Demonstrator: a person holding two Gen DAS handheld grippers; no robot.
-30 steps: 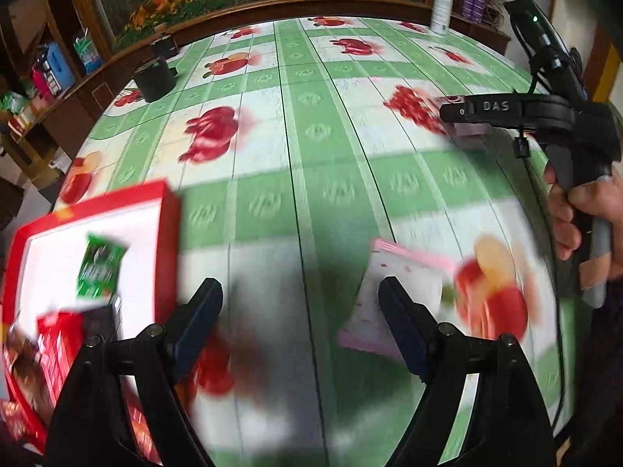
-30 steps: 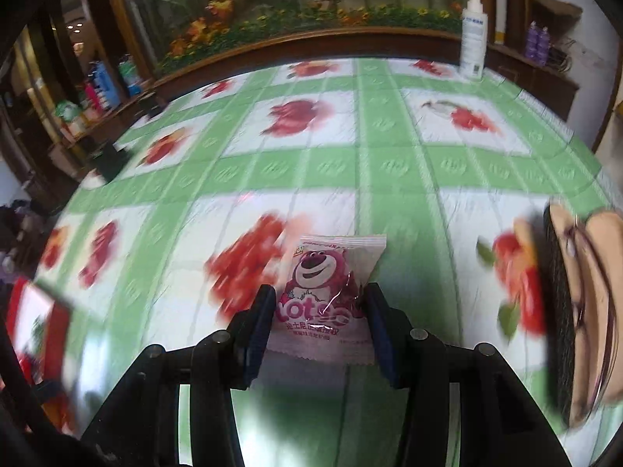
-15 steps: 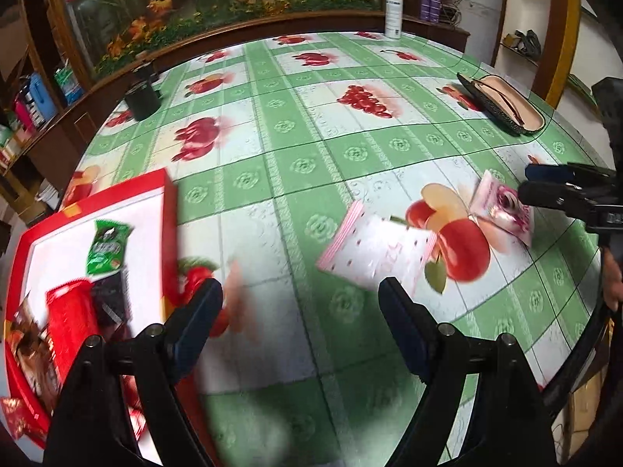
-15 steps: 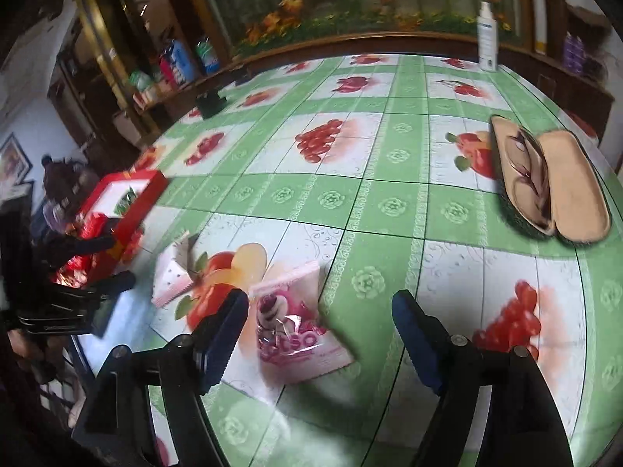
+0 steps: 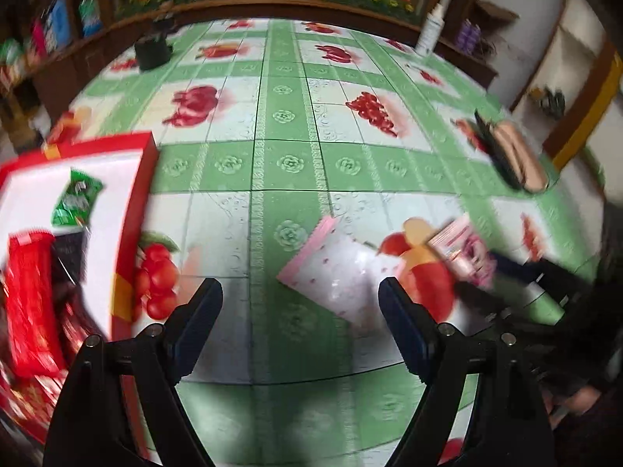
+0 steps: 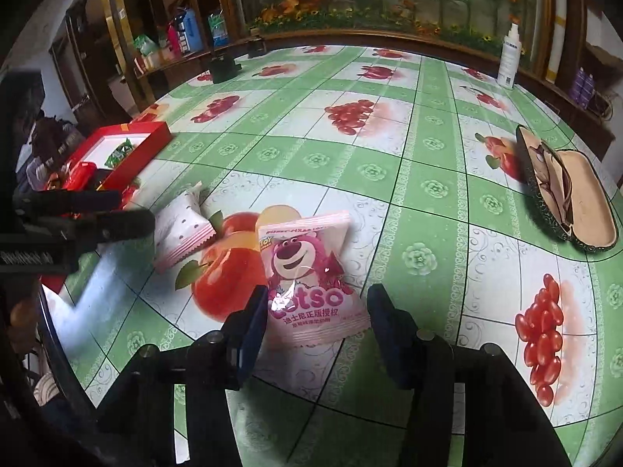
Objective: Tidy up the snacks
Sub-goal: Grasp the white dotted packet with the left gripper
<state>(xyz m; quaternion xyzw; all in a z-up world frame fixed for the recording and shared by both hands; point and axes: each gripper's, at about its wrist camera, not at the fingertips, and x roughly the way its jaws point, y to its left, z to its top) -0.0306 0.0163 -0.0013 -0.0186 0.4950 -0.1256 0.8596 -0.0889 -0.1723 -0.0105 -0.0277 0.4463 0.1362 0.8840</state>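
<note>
Right jaws: the right gripper (image 6: pixel 315 317) stands partly open, its jaws either side of the lower end of the pink bear packet (image 6: pixel 309 278) — the left one at the packet's edge, the right one apart from it; the packet lies flat on the bench, not lifted.
Left jaws: the left gripper (image 5: pixel 300 319) is spread wide and holds nothing — the white dotted packet (image 5: pixel 337 274) lies on the bench between and just ahead of its tips.
Loose packets: two, side by side near the printed apple, the bear packet to the right of the dotted one (image 6: pixel 183 229).
Red box (image 5: pixel 132 210): one, open, at the left of the bench; inside it a green packet (image 5: pixel 76 202), a red packet (image 5: pixel 29 299) and a dark one, with more at the blurred near end that I cannot count.
Other things: one open glasses case (image 6: pixel 576 202) with glasses in it at the right; one white spray bottle (image 6: pixel 508 58) at the far edge; one dark pot (image 5: pixel 152 52) at the far left.
Bench (image 6: pixel 428 148): covered in a green-and-white checked cloth printed with red fruit.
Room: dark wood shelving holding bottles and bags at the left; a framed flower panel along the back.
</note>
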